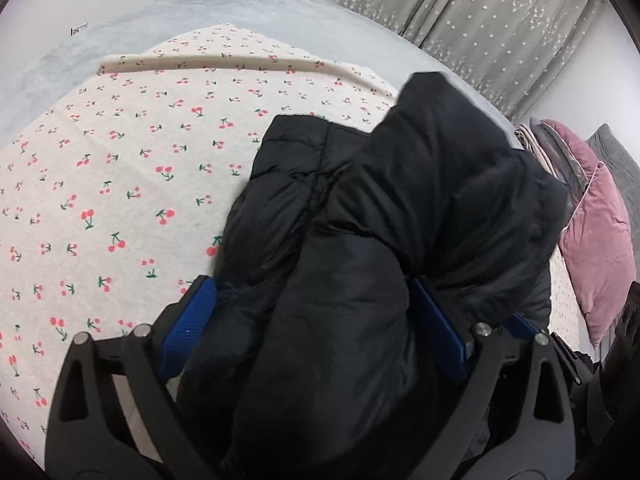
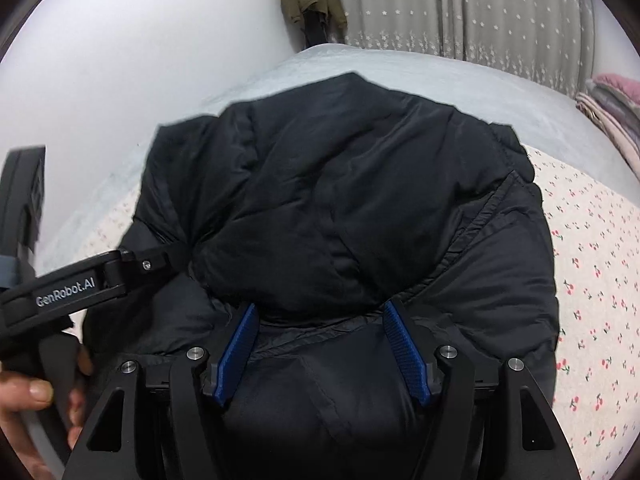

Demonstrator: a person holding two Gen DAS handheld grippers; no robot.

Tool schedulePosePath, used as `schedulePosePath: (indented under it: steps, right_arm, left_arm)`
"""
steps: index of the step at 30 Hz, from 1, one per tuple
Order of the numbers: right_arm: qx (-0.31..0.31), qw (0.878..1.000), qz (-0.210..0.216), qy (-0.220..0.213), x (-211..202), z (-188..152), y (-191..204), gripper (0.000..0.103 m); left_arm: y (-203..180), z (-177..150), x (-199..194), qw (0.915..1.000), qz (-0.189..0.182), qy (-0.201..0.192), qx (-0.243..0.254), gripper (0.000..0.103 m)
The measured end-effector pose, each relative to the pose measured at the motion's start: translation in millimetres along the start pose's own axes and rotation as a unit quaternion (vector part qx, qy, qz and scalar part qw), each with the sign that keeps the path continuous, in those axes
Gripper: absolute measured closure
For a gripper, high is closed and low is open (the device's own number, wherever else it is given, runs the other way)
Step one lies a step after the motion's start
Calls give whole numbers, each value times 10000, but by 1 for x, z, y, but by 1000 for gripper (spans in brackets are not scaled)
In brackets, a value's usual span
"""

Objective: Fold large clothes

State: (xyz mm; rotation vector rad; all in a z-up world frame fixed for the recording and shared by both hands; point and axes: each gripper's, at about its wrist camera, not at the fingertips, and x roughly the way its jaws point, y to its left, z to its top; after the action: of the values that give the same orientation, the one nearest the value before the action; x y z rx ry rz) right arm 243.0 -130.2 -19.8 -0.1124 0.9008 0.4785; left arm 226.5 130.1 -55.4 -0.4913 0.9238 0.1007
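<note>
Left gripper (image 1: 316,332) and right gripper (image 2: 326,350), each clamped on bunched black puffer jacket (image 2: 340,200) over cherry-print sheet's (image 1: 120,160) edge; folding seemingly midway, unfinished.

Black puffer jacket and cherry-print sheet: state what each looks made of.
Black puffer jacket: apparently thin synthetic shell, likely nylon or polyester, over soft filling; faint sheen, fine wrinkles, puffed stitched panels. Cherry-print sheet: seemingly matte woven or knitted cotton-like cloth; no shine, soft flat surface, printed pattern.
</note>
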Motion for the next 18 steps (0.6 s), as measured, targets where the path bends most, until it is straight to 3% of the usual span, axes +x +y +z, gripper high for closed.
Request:
schedulePosePath:
  steps: [10, 13, 16, 18]
  right_arm:
    - [-56, 9998, -191, 31, 18, -4, -3, 36]
    - [24, 9999, -82, 109, 1, -1, 0, 35]
    - [249, 9994, 242, -52, -47, -15, -8, 31]
    - [364, 9989, 241, -142, -70, -26, -23, 27]
  left_arm:
    - [-1, -16, 7, 9997, 68, -99, 204, 5]
    - [-2, -19, 5, 9995, -11, -52, 314, 5]
    - [-1, -21, -4, 9993, -123, 59, 357, 5]
    - [-1, -23, -12, 9989, -154, 105, 425, 5]
